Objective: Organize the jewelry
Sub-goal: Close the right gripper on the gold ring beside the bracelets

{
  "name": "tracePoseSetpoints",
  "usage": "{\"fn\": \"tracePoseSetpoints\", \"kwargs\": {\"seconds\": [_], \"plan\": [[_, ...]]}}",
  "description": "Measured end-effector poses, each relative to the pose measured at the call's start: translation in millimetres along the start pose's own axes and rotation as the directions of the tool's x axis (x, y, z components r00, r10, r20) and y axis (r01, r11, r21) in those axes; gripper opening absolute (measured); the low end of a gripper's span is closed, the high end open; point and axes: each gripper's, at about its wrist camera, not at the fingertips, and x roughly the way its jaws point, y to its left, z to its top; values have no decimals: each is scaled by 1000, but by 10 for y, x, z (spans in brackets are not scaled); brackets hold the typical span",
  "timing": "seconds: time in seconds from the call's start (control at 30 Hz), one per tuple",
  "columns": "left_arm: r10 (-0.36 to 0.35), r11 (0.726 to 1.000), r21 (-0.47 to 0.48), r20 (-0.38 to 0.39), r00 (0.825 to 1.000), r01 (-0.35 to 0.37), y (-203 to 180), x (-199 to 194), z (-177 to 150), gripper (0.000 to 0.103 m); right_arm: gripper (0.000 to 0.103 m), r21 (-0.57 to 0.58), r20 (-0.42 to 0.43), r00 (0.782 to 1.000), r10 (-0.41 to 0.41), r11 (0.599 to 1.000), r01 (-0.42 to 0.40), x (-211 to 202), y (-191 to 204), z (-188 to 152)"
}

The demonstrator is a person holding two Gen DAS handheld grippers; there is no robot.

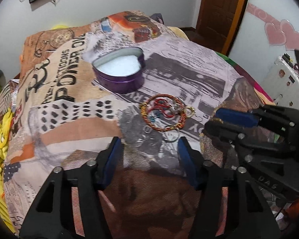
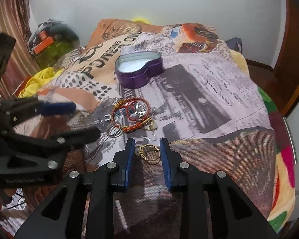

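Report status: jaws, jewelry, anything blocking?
Right gripper jaws around gold ring. Left gripper open near bracelet pile. Purple heart tin open, nothing blocking.

A heap of red and gold bangles and silver rings (image 2: 129, 115) lies mid-bed on the newspaper-print blanket (image 2: 209, 103), with the open purple heart-shaped tin (image 2: 138, 71) just behind it and a narrow strip of bare blanket between them. To the heap's right the blanket runs clear to the bed's edge. The left gripper (image 2: 85, 119) crowds the heap from the left; the right gripper (image 2: 147, 149) stands just in front, its blue-padded fingers (image 2: 130, 151) flanking a gold ring (image 2: 149, 152). Yellow cloth (image 2: 37, 81) clutters the bed's left side.
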Motion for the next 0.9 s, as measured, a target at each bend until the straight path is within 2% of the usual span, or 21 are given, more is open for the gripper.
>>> {"fn": "tracePoseSetpoints", "kwargs": {"seconds": [0.17,0.27,0.4,0.7,0.9], "plan": [[-67,997,-37,-34,997,65,-9,140,30,38,23,17,20,1000,-13,1000,13,-41,-69,17],[-85,995,-55,-29,996,83,-6,177,50,36,23,24,23,1000,-12,1000,12,-43,-93,27],[-107,992,-67,-25,994,105,-12,221,81,20,23,27,25,1000,-11,1000,10,-59,-82,21],[-93,993,-65,46,995,96,-15,-42,83,20,23,11,70,997,-15,1000,14,-225,-18,91],[-65,994,-76,131,989,76,65,-354,137,20,23,16,120,992,-29,999,28,-371,21,184]]}}
